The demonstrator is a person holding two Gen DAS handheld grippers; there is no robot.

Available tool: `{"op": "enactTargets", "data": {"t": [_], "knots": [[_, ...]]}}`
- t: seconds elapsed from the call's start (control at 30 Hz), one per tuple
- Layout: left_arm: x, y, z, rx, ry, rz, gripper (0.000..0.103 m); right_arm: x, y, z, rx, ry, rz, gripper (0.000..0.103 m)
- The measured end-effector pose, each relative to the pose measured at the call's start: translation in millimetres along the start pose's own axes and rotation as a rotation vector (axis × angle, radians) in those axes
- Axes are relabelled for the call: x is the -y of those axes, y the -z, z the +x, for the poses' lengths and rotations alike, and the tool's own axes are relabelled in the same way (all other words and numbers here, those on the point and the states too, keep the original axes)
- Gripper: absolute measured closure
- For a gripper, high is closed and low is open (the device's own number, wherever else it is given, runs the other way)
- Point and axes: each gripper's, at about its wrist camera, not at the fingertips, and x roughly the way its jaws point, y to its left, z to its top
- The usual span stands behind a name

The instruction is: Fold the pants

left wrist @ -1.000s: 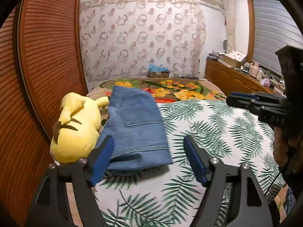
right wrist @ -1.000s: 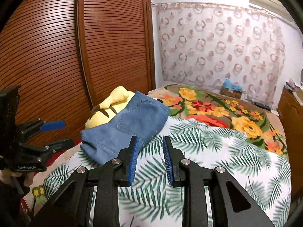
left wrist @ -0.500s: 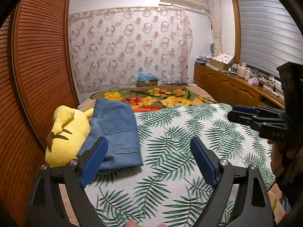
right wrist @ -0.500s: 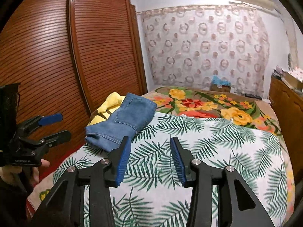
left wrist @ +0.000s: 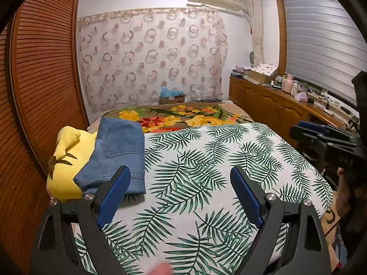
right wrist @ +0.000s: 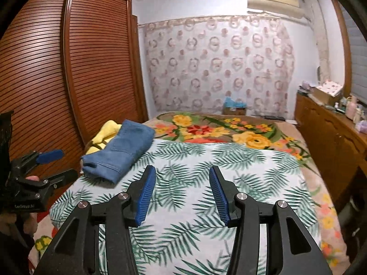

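Note:
The blue denim pants (left wrist: 119, 153) lie folded into a compact stack at the left edge of the bed, leaning on a yellow plush toy (left wrist: 66, 167). In the right wrist view the pants (right wrist: 123, 151) sit left of centre, well ahead of the fingers. My left gripper (left wrist: 180, 174) is open wide over the palm-leaf sheet (left wrist: 206, 160), with nothing between its blue pads. My right gripper (right wrist: 181, 170) is open too, its jaws still opening, and only the sheet shows between them. Each gripper shows at the edge of the other's view, held in a hand.
Brown louvred wardrobe doors (right wrist: 57, 80) run close along the left side of the bed. A wooden sideboard (left wrist: 275, 107) with small items stands on the right. A floral blanket (right wrist: 218, 130) covers the bed's far end, with a cardboard box (left wrist: 172, 97) by the curtain.
Both grippers have pulled back from the folded pants, which now lie farther off and more to the left. Both sets of jaws have widened, the right one from almost shut.

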Motion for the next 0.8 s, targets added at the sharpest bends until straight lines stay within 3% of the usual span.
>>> {"op": "enactTargets", "data": {"t": [0.4,0.8], "knots": [[17,-1,3,-0.026,0.033,-0.018,0.014,-16,-3,-22,-0.004,0.032,0.015,0.053],[31,-18,-18,0.013,0.025,-0.002,0.014,-7,-12,-46,0.027,0.090,0.039,0.052]]}}
